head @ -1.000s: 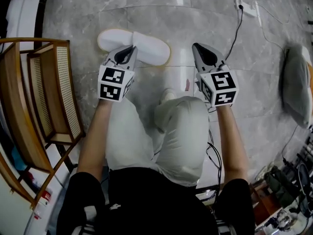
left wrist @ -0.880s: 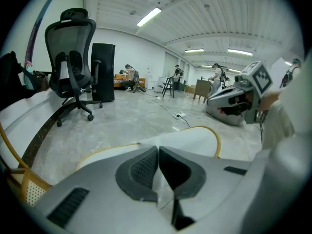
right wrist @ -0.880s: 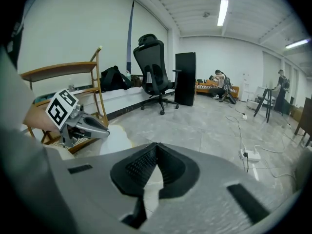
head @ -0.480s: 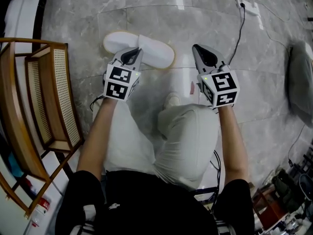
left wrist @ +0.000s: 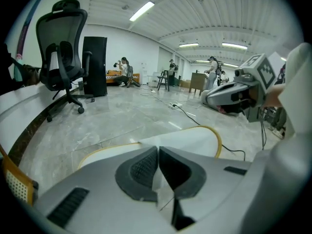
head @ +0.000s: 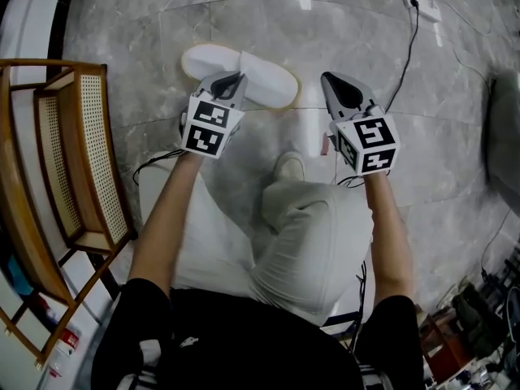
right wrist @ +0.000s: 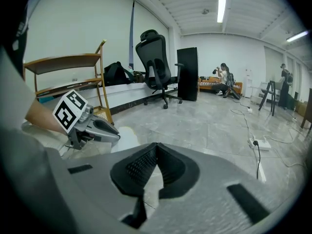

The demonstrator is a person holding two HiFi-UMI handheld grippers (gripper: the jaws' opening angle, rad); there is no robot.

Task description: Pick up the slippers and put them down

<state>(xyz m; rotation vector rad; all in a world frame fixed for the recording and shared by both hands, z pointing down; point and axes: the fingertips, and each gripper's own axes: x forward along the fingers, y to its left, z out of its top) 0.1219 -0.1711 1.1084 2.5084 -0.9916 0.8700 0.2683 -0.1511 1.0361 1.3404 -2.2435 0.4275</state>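
White fabric slippers with pale yellow sole edges (head: 264, 78), a pair, lying overlapped over the grey marble floor (head: 244, 10), just ahead of the person's knees. Pinched at the near edge by the left hand-held gripper (head: 236, 80), clamped down narrow on a sliver of the white upper. Can't tell whether touching the floor or hanging just above it, tbh.

Over on the other side: right hand-held gripper (head: 327, 78), closed up tight with nothing in it, only bare floor showing past the tips. Roughly side by side with the left one, apart from the slippers.

Also spotted: wooden shelf rack with woven cane panels (head: 73, 153) off to the left, white power strip with a black cable (head: 424, 6) at the far right, black mesh office chair (left wrist: 63, 43) further back in the room.
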